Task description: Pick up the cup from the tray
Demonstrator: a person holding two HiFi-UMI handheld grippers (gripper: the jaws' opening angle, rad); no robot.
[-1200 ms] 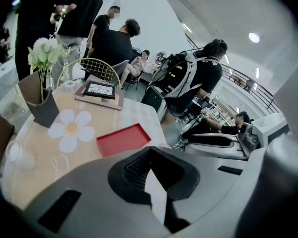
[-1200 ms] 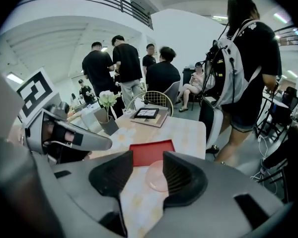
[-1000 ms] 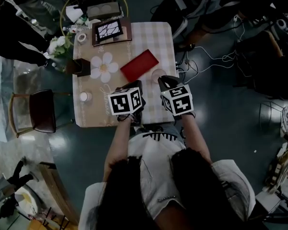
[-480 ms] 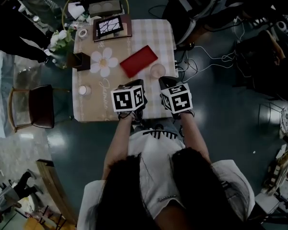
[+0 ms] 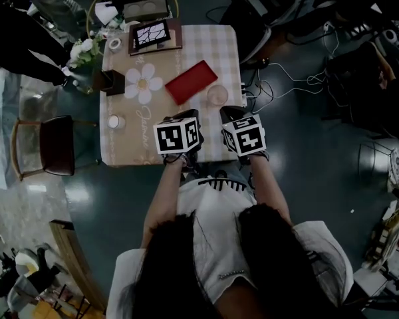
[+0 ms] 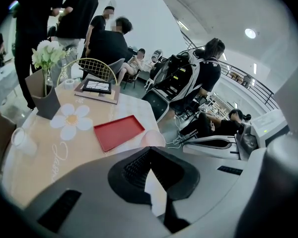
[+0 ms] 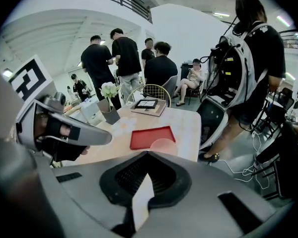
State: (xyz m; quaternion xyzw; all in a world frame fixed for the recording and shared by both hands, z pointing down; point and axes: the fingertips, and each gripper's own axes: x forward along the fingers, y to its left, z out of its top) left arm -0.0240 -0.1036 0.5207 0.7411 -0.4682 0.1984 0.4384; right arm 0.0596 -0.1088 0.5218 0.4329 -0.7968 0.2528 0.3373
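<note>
A translucent pink cup stands on the table just off the near right corner of a flat red tray; the tray's top is bare. The left gripper view shows the cup and tray just past the jaws, and the right gripper view shows the same cup and tray. My left gripper and right gripper hover side by side over the table's near edge, short of the cup. Both are shut with nothing between the jaws.
On the table lie a daisy-shaped mat, a dark vase of white flowers, a framed picture and a small white cup. A chair stands at the left, cables trail at the right, and people stand beyond.
The table has drifted slightly up in the head view. Both grippers have stayed at its near edge; the cup and tray have not moved.
</note>
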